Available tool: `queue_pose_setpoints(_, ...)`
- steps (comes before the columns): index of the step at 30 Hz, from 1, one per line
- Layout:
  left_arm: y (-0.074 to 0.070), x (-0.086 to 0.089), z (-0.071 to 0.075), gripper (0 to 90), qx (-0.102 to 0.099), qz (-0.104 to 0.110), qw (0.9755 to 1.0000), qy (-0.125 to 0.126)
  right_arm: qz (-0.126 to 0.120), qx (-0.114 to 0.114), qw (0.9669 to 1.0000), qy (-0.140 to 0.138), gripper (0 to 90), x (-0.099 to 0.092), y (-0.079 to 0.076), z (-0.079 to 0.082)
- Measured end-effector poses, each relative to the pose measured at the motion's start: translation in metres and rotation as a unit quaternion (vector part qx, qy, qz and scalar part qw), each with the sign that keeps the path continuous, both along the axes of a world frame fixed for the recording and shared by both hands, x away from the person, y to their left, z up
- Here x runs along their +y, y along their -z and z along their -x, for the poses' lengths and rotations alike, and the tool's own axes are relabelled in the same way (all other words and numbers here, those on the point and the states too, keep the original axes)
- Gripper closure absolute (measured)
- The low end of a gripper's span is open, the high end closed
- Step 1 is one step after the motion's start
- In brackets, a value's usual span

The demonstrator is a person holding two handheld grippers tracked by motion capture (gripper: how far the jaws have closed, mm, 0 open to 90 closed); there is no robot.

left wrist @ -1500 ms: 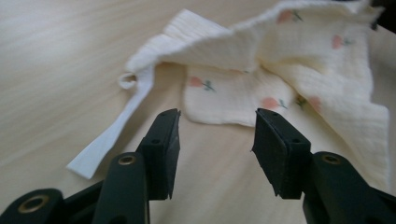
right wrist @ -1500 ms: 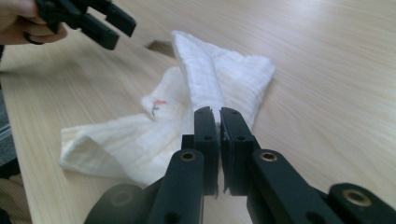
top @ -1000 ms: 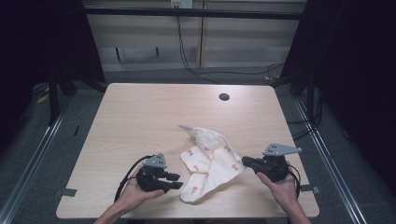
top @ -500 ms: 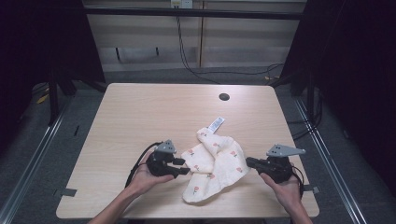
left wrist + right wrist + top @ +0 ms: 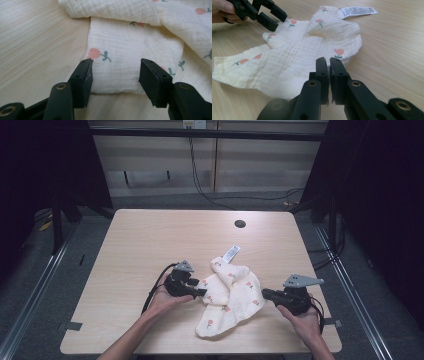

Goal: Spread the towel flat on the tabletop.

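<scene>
Lying crumpled on table [image 5: 140,245], cloth [image 5: 230,295]; label [image 5: 230,253] beside; grommet hole [image 5: 240,224] beyond

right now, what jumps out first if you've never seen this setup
A crumpled cream cloth printed with small red flowers lies near the front of the wooden table, its white label pointing away. The left gripper sits open at the cloth's left edge, and the right gripper is shut at its right edge.

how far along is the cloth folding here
Done: one flap of the cloth lies doubled over, label showing. In hand: the right tool is shut at its edge; the left tool is open over a corner. Left: it remains crumpled, not a neat fold.
</scene>
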State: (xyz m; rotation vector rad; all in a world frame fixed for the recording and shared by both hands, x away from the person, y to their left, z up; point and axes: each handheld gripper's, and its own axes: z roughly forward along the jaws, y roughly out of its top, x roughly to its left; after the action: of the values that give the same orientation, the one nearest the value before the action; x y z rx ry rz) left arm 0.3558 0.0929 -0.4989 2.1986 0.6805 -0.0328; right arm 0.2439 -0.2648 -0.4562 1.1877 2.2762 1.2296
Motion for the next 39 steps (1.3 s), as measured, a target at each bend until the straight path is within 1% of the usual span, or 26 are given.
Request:
queue_pose_setpoints(2, 0.0, 0.001, 0.0, 44.0, -0.005, 0.0, 1.0, -0.005, 0.0, 0.002, 1.0, -0.001, 86.3, 0.0, 0.0, 0.0)
queue_pose_setpoints(3, -0.002, 0.002, -0.001, 43.9, -0.011, -0.002, 0.9999, -0.011, 0.001, 0.001, 1.0, -0.001, 86.3, 0.0, 0.0, 0.0)
queue_pose_setpoints(4, -0.003, 0.004, -0.002, 43.2, -0.009, 0.005, 0.9998, -0.017, -0.001, 0.002, 1.0, 0.0, 86.3, 0.0, 0.0, 0.0)
queue_pose_setpoints(7, -0.002, 0.006, -0.007, 42.4, -0.005, 0.004, 0.9996, -0.027, -0.002, 0.001, 1.0, -0.002, 86.2, 0.0, 0.001, -0.001)
queue_pose_setpoints(9, -0.002, 0.005, -0.011, 42.8, -0.002, -0.001, 0.9996, -0.027, -0.002, 0.002, 1.0, -0.003, 86.2, 0.001, 0.001, -0.001)
queue_pose_setpoints(11, 0.0, 0.0, -0.01, 46.4, -0.006, -0.006, 0.9998, -0.019, -0.003, 0.002, 1.0, -0.003, 86.2, 0.001, 0.001, -0.001)
queue_pose_setpoints(12, 0.001, -0.003, -0.009, 51.2, -0.008, -0.015, 0.9998, -0.011, -0.002, 0.001, 1.0, -0.003, 86.2, 0.0, 0.001, -0.001)
queue_pose_setpoints(13, 0.002, -0.005, -0.006, 53.8, -0.021, -0.026, 0.9994, -0.009, -0.003, 0.002, 1.0, -0.001, 86.2, 0.0, 0.001, -0.001)
queue_pose_setpoints(14, 0.002, -0.007, -0.005, 57.0, -0.027, -0.027, 0.9992, -0.013, -0.003, 0.001, 1.0, -0.001, 86.2, 0.0, 0.001, -0.001)
queue_pose_setpoints(16, 0.001, -0.007, -0.004, 65.7, -0.028, -0.032, 0.9991, -0.004, -0.005, 0.001, 1.0, 0.0, 86.2, -0.001, 0.001, -0.001)
queue_pose_setpoints(17, 0.001, -0.007, -0.001, 70.0, -0.036, -0.04, 0.9985, 0.004, -0.005, 0.002, 1.0, 0.0, 86.2, -0.001, 0.001, -0.001)
queue_pose_setpoints(18, 0.001, -0.007, 0.0, 76.3, -0.036, -0.039, 0.9985, 0.013, -0.005, 0.002, 1.0, 0.0, 86.1, -0.001, 0.001, -0.001)
queue_pose_setpoints(19, 0.0, -0.007, 0.003, 80.3, -0.044, -0.048, 0.9975, 0.028, -0.005, 0.002, 1.0, 0.001, 86.2, -0.001, 0.001, -0.001)
queue_pose_setpoints(20, -0.001, -0.006, 0.005, 84.9, -0.043, -0.053, 0.9972, 0.029, -0.005, 0.001, 1.0, 0.0, 86.2, -0.001, 0.0, -0.001)
queue_pose_setpoints(21, -0.001, -0.004, 0.005, 86.1, -0.038, -0.051, 0.9974, 0.034, -0.005, 0.0, 1.0, -0.001, 86.2, -0.002, 0.0, -0.001)
queue_pose_setpoints(22, -0.001, -0.002, 0.006, 87.1, -0.034, -0.048, 0.9978, 0.031, -0.005, 0.0, 1.0, 0.0, 86.2, -0.002, 0.0, -0.001)
queue_pose_setpoints(25, -0.003, 0.011, 0.009, 88.1, -0.022, -0.046, 0.9983, 0.028, -0.008, 0.0, 1.0, 0.004, 86.2, -0.003, -0.001, -0.002)
queue_pose_setpoints(26, -0.004, 0.015, 0.01, 88.2, -0.021, -0.054, 0.9978, 0.031, -0.009, -0.001, 0.9999, 0.006, 86.3, -0.004, -0.001, -0.003)
queue_pose_setpoints(28, -0.006, 0.027, 0.014, 88.2, -0.018, -0.048, 0.9984, 0.026, -0.006, 0.001, 0.9999, 0.011, 86.3, -0.004, -0.002, -0.008)
queue_pose_setpoints(29, -0.009, 0.035, 0.017, 88.3, -0.016, -0.046, 0.9986, 0.02, -0.008, 0.0, 0.9999, 0.012, 86.3, -0.005, -0.002, -0.01)
queue_pose_setpoints(30, -0.011, 0.043, 0.02, 88.2, -0.017, -0.038, 0.999, 0.016, -0.01, 0.001, 0.9998, 0.016, 86.3, -0.005, -0.003, -0.014)
queue_pose_setpoints(33, -0.018, 0.06, 0.028, 88.2, -0.016, -0.026, 0.9995, 0.01, -0.015, -0.003, 0.9997, 0.019, 86.4, -0.004, -0.005, -0.024)
queue_pose_setpoints(34, -0.02, 0.065, 0.03, 88.2, -0.016, -0.023, 0.9996, 0.007, -0.012, -0.003, 0.9997, 0.019, 86.4, -0.004, -0.005, -0.027)
queue_pose_setpoints(35, -0.022, 0.072, 0.034, 88.2, -0.011, -0.015, 0.9998, 0.004, -0.01, -0.004, 0.9998, 0.019, 86.4, -0.003, -0.005, -0.029)
queue_pose_setpoints(37, -0.024, 0.081, 0.041, 88.2, -0.012, -0.015, 0.9998, 0.003, -0.008, -0.004, 0.9997, 0.021, 86.4, -0.002, -0.006, -0.034)
queue_pose_setpoints(39, -0.025, 0.092, 0.049, 88.2, -0.007, -0.007, 1.0, 0.002, -0.003, -0.005, 0.9997, 0.022, 86.4, -0.002, -0.005, -0.04)
